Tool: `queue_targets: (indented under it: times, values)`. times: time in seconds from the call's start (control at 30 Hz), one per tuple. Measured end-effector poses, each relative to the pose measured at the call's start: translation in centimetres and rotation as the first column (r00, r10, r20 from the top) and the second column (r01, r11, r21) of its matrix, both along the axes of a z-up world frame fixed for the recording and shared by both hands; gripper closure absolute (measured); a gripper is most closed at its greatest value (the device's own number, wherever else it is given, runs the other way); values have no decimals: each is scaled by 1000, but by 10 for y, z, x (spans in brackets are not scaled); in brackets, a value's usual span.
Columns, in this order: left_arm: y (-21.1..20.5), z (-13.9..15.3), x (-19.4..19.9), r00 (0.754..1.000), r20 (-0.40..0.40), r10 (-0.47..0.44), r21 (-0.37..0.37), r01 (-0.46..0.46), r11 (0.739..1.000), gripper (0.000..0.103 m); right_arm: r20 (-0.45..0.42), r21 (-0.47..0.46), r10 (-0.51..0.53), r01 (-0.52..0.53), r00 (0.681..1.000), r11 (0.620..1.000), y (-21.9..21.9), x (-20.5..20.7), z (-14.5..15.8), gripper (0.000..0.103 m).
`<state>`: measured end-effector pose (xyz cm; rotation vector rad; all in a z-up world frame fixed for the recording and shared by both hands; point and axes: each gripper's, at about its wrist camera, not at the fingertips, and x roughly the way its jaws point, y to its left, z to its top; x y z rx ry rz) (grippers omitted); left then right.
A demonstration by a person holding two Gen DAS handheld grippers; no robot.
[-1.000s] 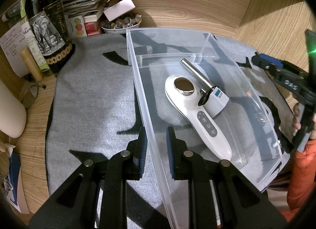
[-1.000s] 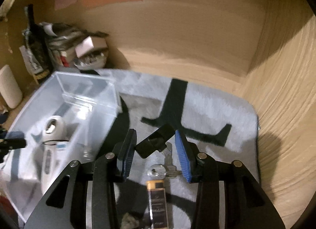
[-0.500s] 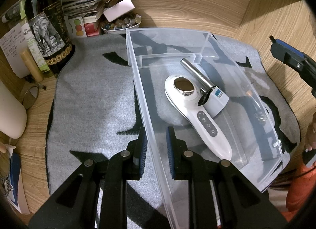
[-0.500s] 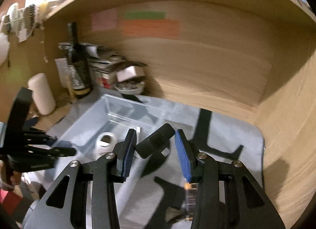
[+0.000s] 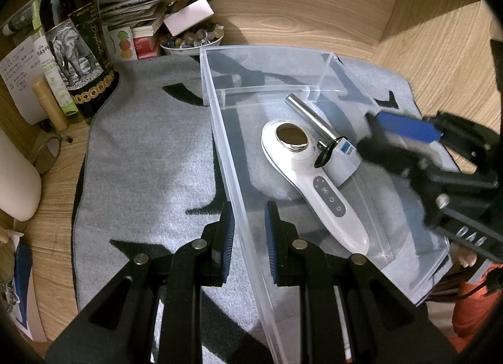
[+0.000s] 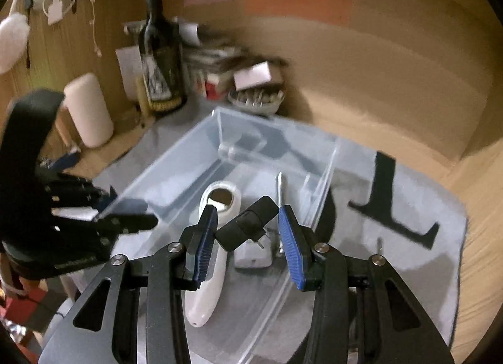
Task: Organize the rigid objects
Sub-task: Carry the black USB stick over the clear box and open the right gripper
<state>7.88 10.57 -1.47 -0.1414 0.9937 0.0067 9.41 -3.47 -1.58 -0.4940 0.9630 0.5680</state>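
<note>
A clear plastic bin (image 5: 220, 131) lies on a grey mat (image 5: 151, 156). Inside it are a white handheld device (image 5: 317, 185), a silver metal tube (image 5: 309, 117) and a small white box with a blue label (image 5: 344, 161). My left gripper (image 5: 248, 222) straddles the bin's near left wall and is shut on it. My right gripper (image 6: 246, 216) is shut on a black key fob (image 6: 242, 232), held tilted above the white device (image 6: 217, 257) and the white box (image 6: 253, 257) in the bin (image 6: 176, 156). From the left wrist view, the right gripper (image 5: 377, 136) hangs over the bin's right side.
A dark wine bottle (image 5: 78, 50) with an elephant label, stacked papers and books (image 5: 132, 15) and a bowl of marbles (image 5: 191, 39) crowd the back left corner. A white cylinder (image 6: 89, 109) stands left of the mat. Wooden walls close in behind and on the right. An orange sleeve (image 5: 474, 310) shows at bottom right.
My right gripper has carried the black key fob from the mat leftward to above the bin. The left gripper and the bin have not moved.
</note>
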Motion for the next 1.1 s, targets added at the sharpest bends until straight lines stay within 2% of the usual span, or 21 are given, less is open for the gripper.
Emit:
queue_targets:
  times: [0.13,0.43,0.5,0.53,0.8,1.1]
  values:
    - [-1,0,-1,1000,2,-3,-2,3,1000,85,-33,-31,9,-10,999,999,0,-5,-9,66]
    - [0,0,-1,1000,3,-3,-3,3,1000,85,-33,-46,6,-7,999,999,-2,-5,-10,65]
    - [0,0,-1,1000,3,-3,-3,3,1000,85,-11,-42,3,-3,1000,999,-3,-7,-7,54]
    - [-1,0,-2,1000,3,-2,-2,2,1000,85,-7,-38,2,-3,1000,999,-3,-7,-5,52]
    - [-1,0,-2,1000,3,-3,-1,3,1000,85,72,8,-24,23,997,1000,-12,-8,25,44]
    - [0,0,-2,1000,2,-2,0,2,1000,85,181,64,-109,99,977,993,-43,-6,68,43]
